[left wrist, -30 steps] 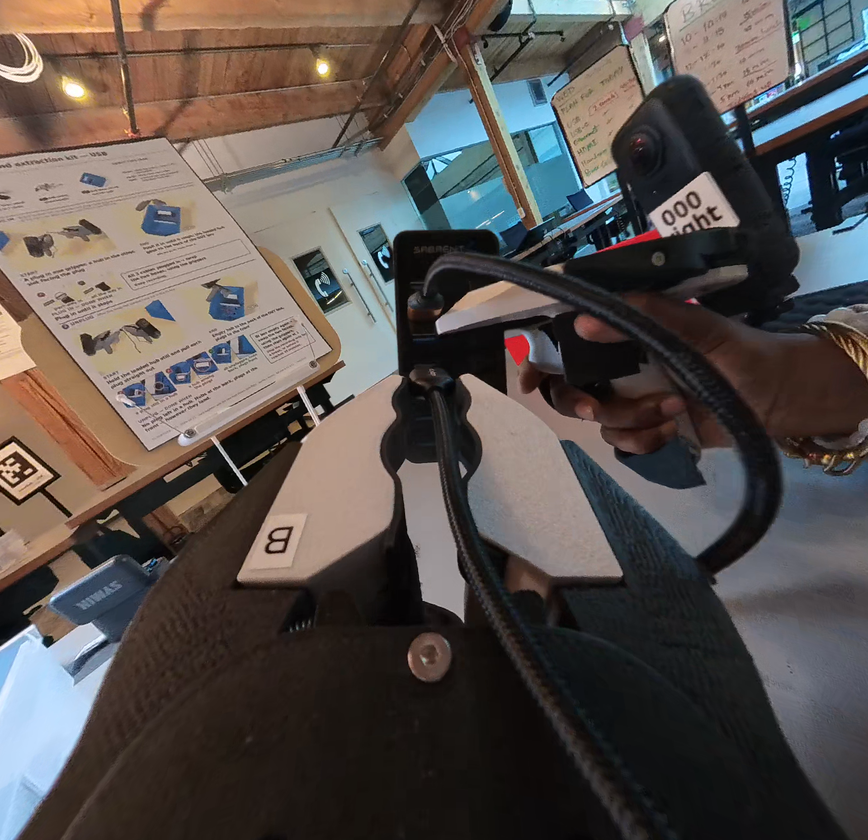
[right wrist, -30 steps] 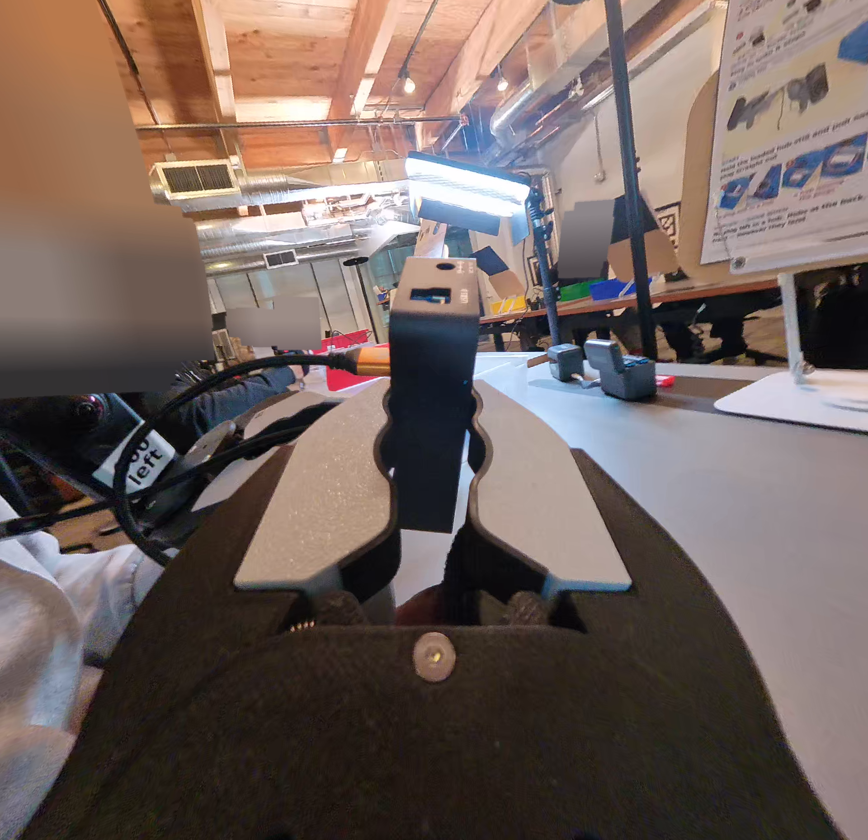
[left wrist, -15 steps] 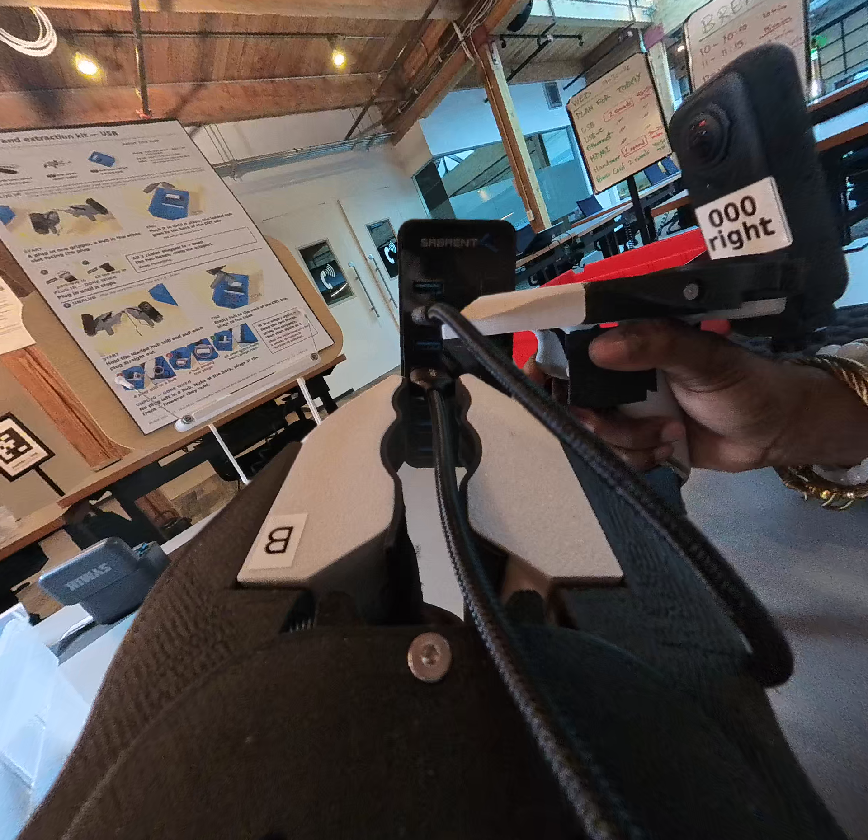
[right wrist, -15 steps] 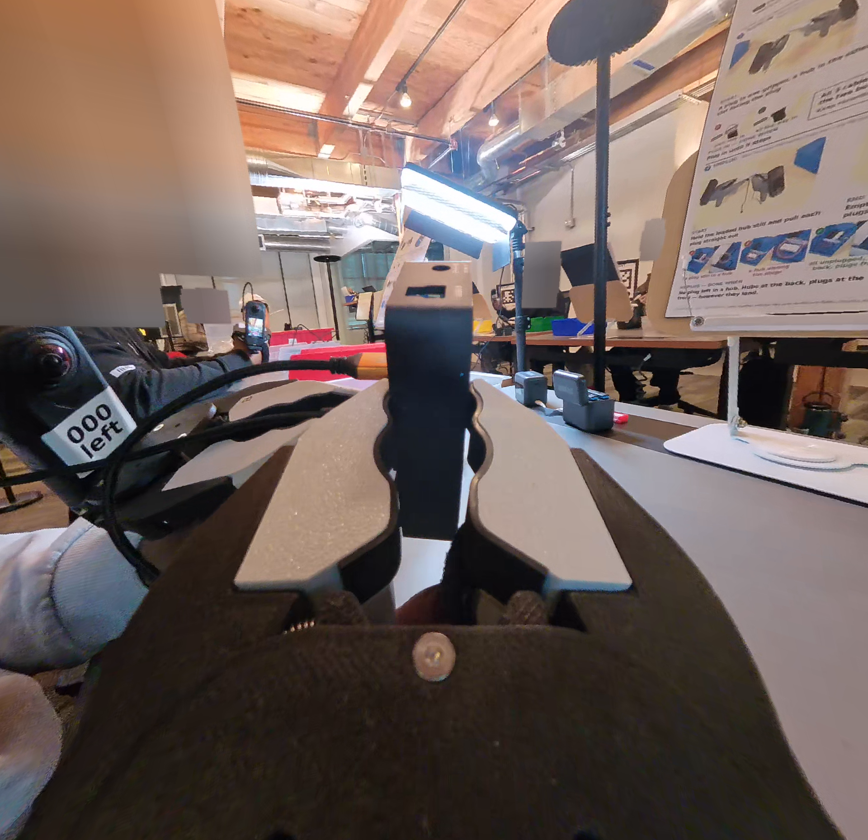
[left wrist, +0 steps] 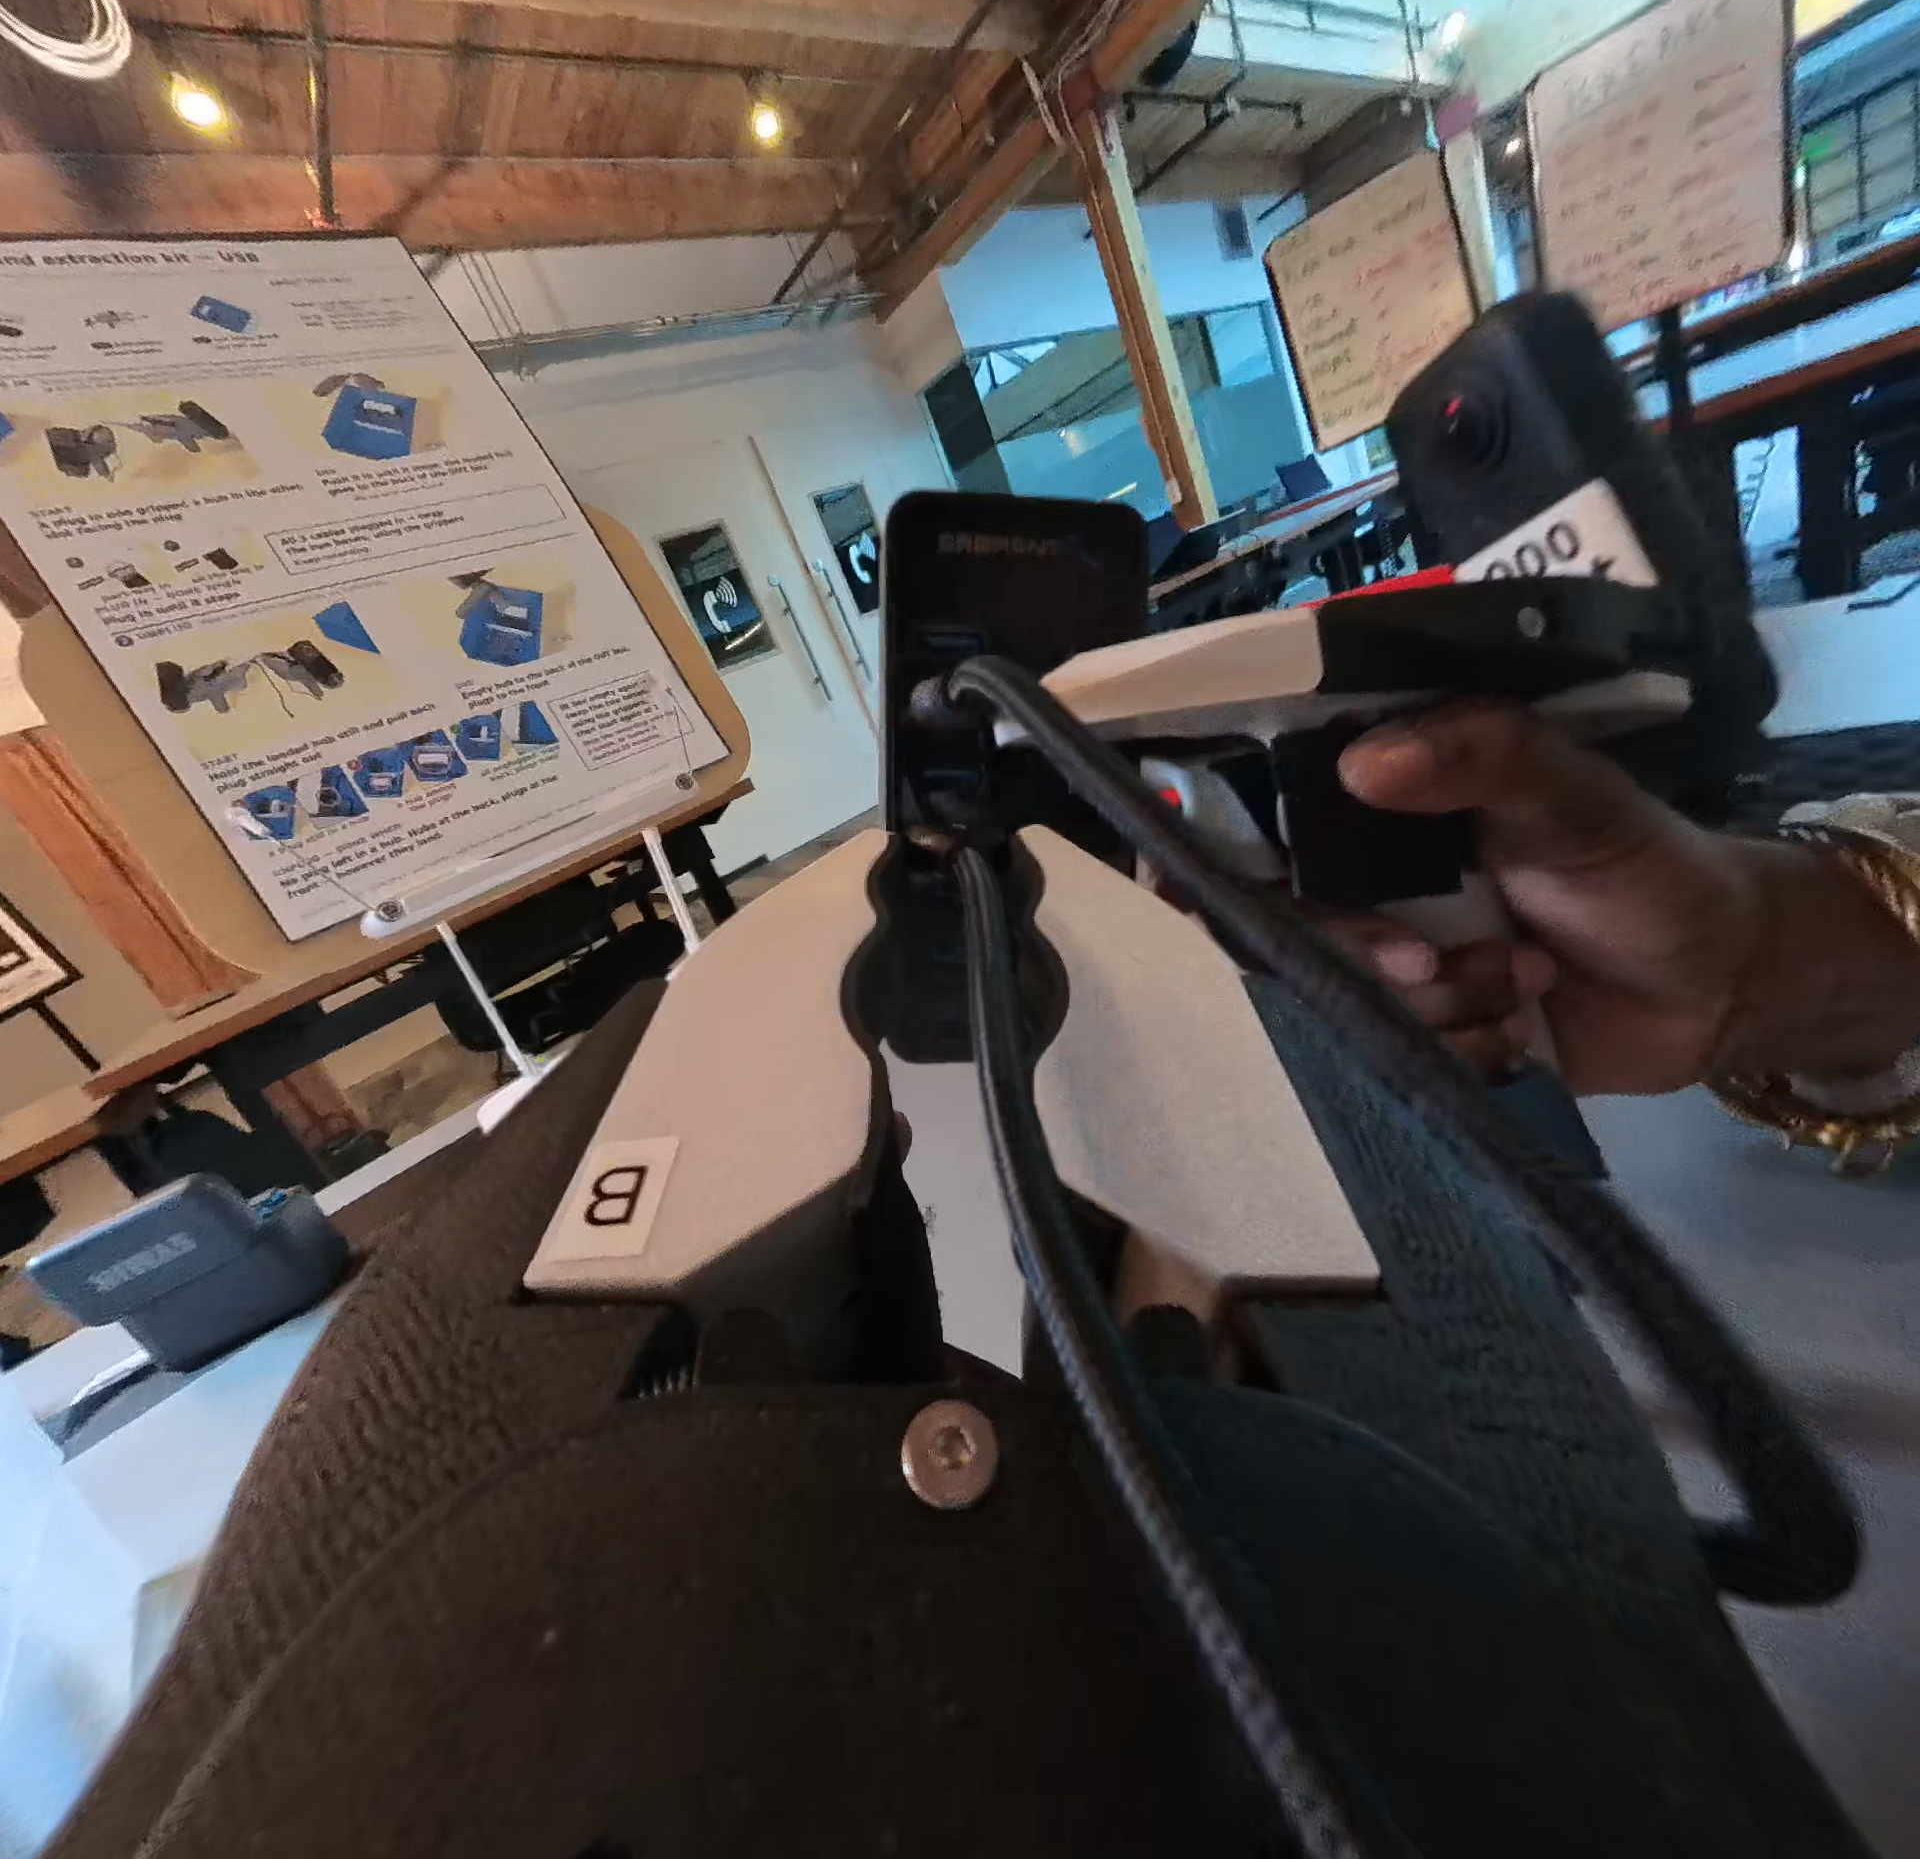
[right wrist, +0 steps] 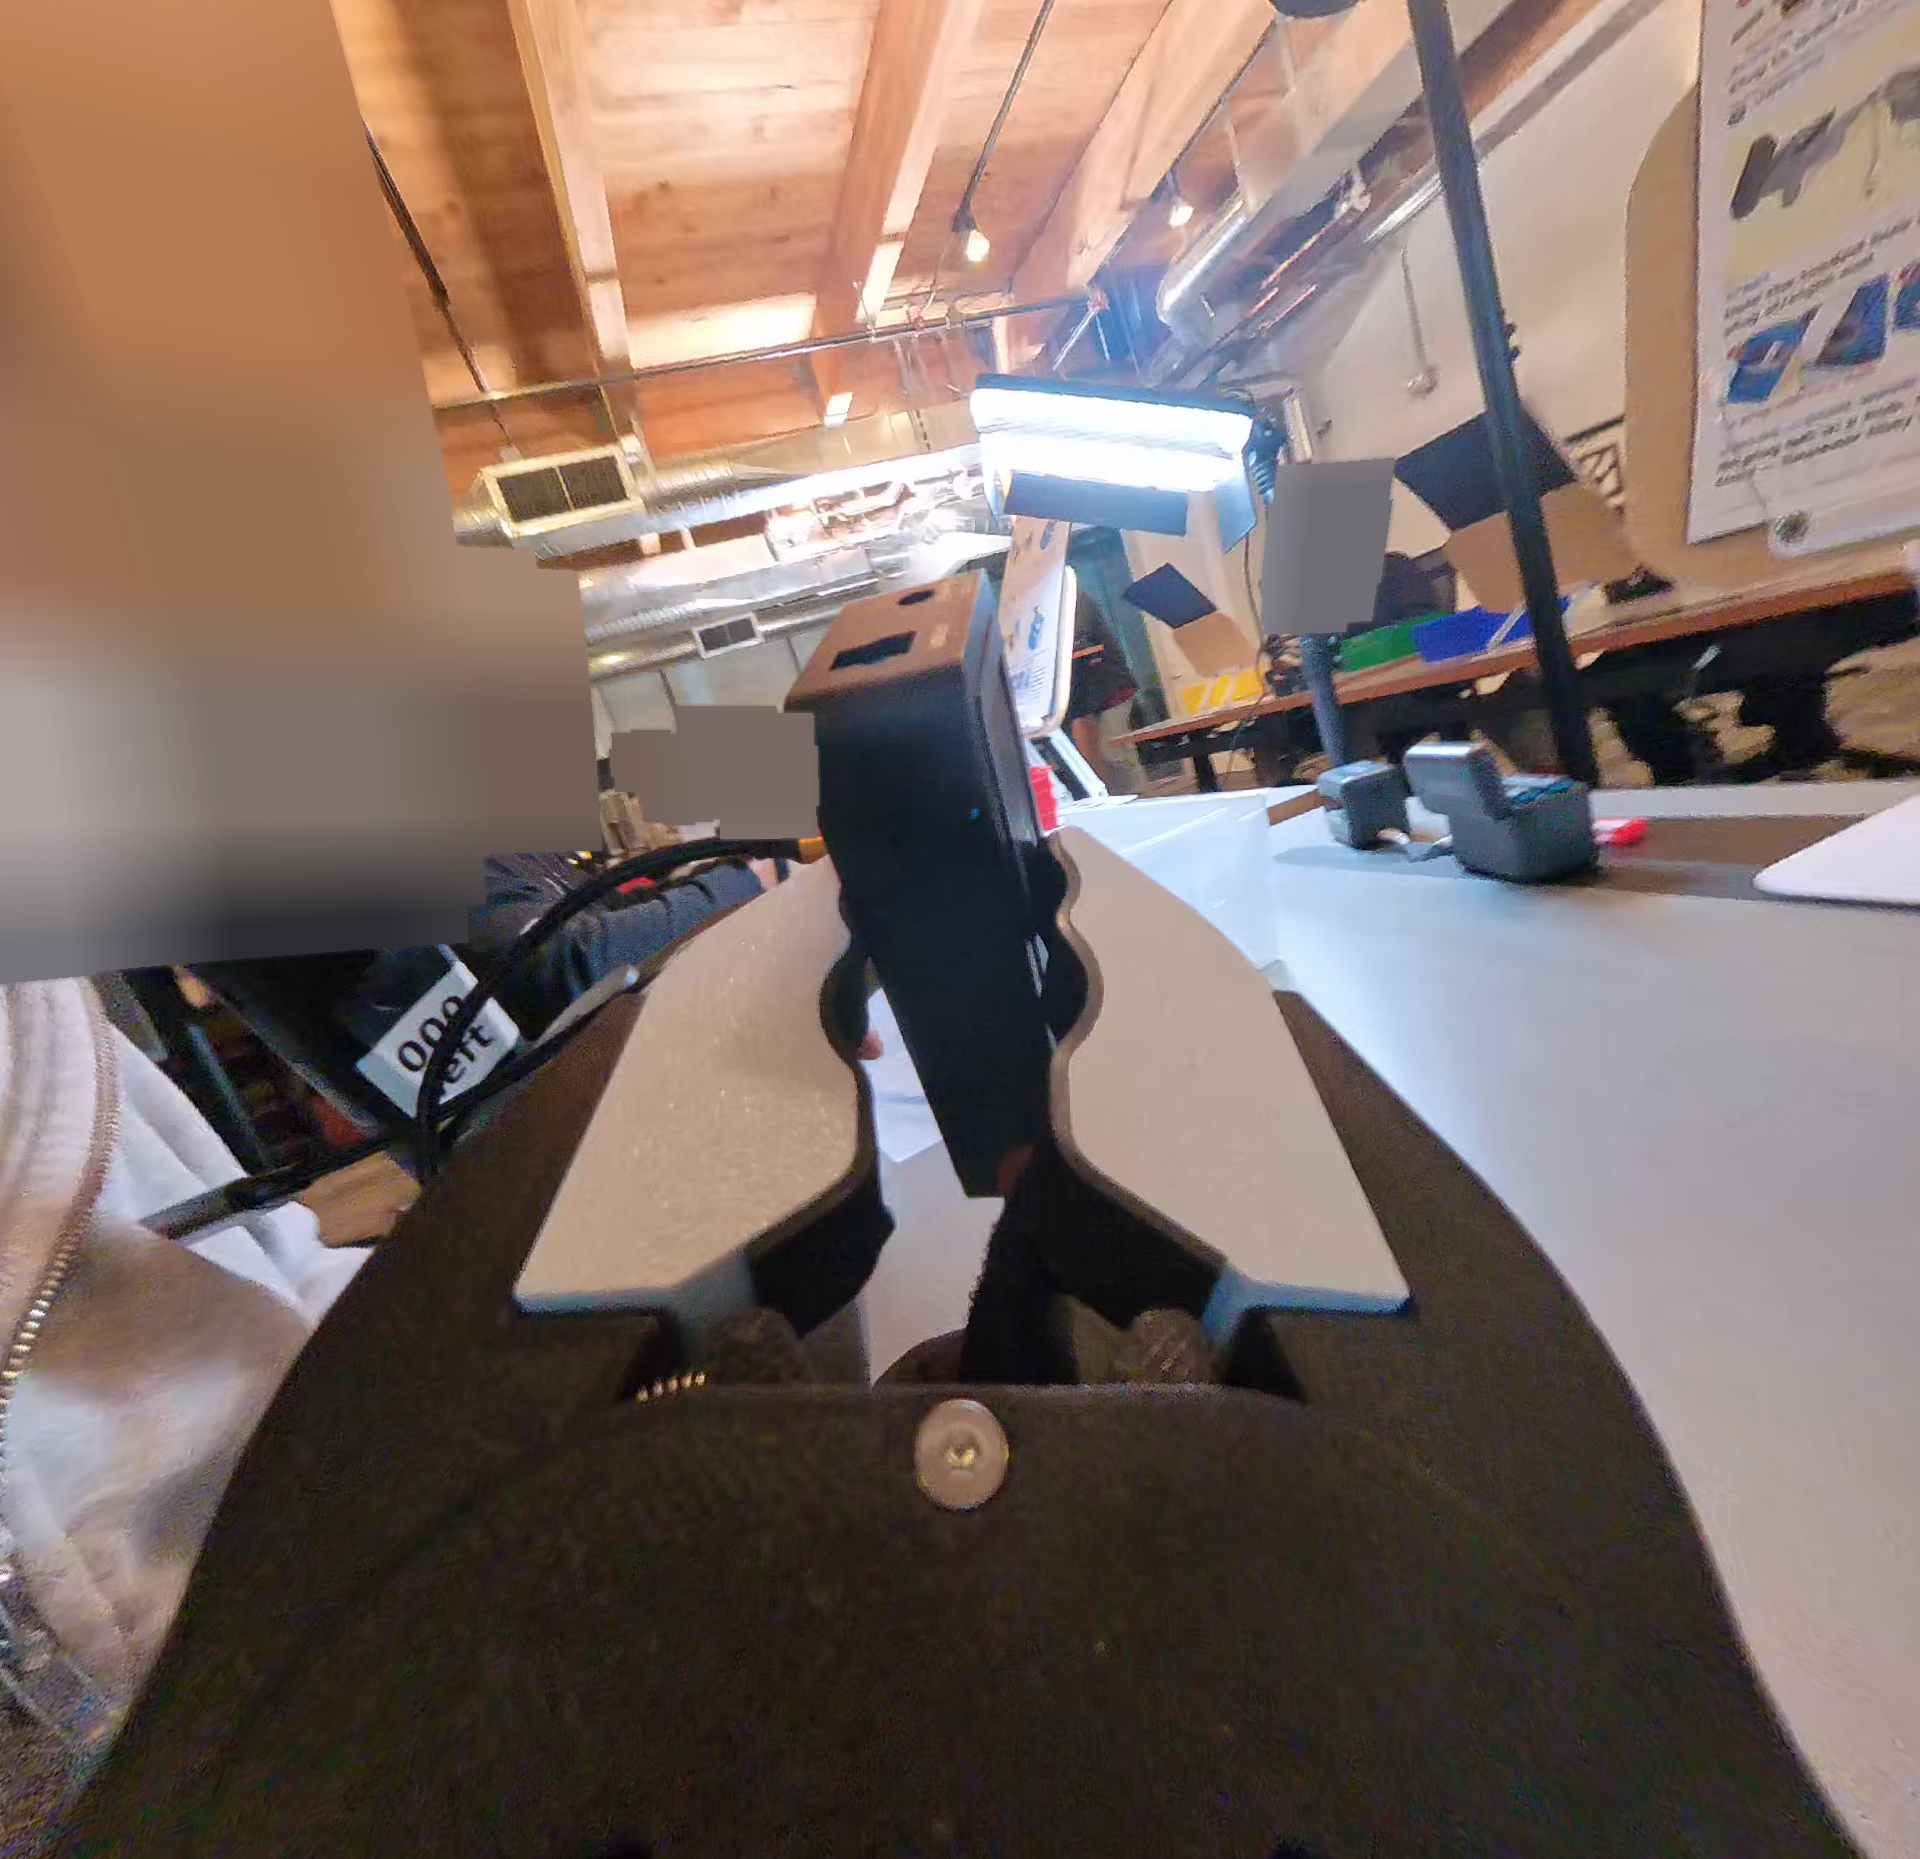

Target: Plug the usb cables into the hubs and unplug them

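A black USB hub (left wrist: pixel 1013 604) stands upright just beyond my left gripper (left wrist: pixel 951 874). The left gripper is shut on the plug of a black braided cable (left wrist: pixel 1023 1186) at the hub's lower port. The cable loops round to the right, and its other end sits in a higher port (left wrist: pixel 930 703). My right gripper (right wrist: pixel 951 936) is shut on the same hub (right wrist: pixel 925 874), which leans to the left between its fingers. It reaches in from the right in the left wrist view (left wrist: pixel 1174 666). The cable (right wrist: pixel 582 895) meets the hub's left side.
An instruction poster (left wrist: pixel 312 562) stands on a stand at the left. A grey box (left wrist: pixel 177 1279) lies on the table at lower left. Two grey docks (right wrist: pixel 1507 822) and a black light-stand pole (right wrist: pixel 1486 355) stand on the grey table (right wrist: pixel 1558 1082) to the right. Only a small space, under 4 cm, lies between the two pairs of fingers.
The hub now leans left in the right gripper, where it stood straight before. The right wrist view has tilted up and rolled. The left gripper still holds the plug at the hub.
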Available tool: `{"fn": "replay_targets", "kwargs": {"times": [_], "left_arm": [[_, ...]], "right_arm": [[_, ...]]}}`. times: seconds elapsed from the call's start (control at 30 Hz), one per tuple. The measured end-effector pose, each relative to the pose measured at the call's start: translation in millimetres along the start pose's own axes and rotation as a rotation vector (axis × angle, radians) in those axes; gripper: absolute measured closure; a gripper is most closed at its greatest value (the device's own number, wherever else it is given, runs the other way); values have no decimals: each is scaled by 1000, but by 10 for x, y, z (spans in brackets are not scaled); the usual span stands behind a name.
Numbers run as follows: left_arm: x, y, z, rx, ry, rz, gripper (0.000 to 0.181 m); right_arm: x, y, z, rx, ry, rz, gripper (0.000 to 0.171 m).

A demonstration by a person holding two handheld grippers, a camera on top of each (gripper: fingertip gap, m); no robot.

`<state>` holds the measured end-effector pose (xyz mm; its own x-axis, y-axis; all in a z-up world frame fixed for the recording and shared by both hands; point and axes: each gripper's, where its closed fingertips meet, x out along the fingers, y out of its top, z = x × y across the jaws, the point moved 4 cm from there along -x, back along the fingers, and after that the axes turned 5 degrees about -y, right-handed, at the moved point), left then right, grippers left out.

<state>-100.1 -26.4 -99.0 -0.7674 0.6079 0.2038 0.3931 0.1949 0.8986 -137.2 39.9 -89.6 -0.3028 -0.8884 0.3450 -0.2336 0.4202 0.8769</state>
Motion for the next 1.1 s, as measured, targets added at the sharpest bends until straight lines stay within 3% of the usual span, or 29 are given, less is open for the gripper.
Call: {"fn": "replay_targets", "kwargs": {"times": [0.27,0.37,0.47,0.6,0.67,0.77,0.87,0.97,1.1], "left_arm": [[31,-47,-42,-151,-36,19,160],[16,-64,-124,-267,-21,52,137],[-26,-52,-207,-329,14,109,129],[-8,-101,-201,-399,-9,90,129],[9,-106,-176,-421,-33,99,127],[14,-92,-177,-411,-42,135,119],[37,-80,-175,-444,-52,149,85],[60,-99,-201,-503,-42,147,57],[74,-150,-225,-531,-30,126,51]], "right_arm": [[49,-31,62,6,-14,-29,144],[74,197,101,-7,-57,54,144],[24,714,201,-93,-163,166,144],[-190,1804,214,-336,-325,336,144],[-319,2377,236,-466,-448,341,143],[-568,3077,336,-693,-689,251,144],[-989,3446,580,-802,-1002,201,142],[-1440,3372,936,-845,-1249,45,143],[-1952,3007,1568,-726,-1451,-286,143]]}}
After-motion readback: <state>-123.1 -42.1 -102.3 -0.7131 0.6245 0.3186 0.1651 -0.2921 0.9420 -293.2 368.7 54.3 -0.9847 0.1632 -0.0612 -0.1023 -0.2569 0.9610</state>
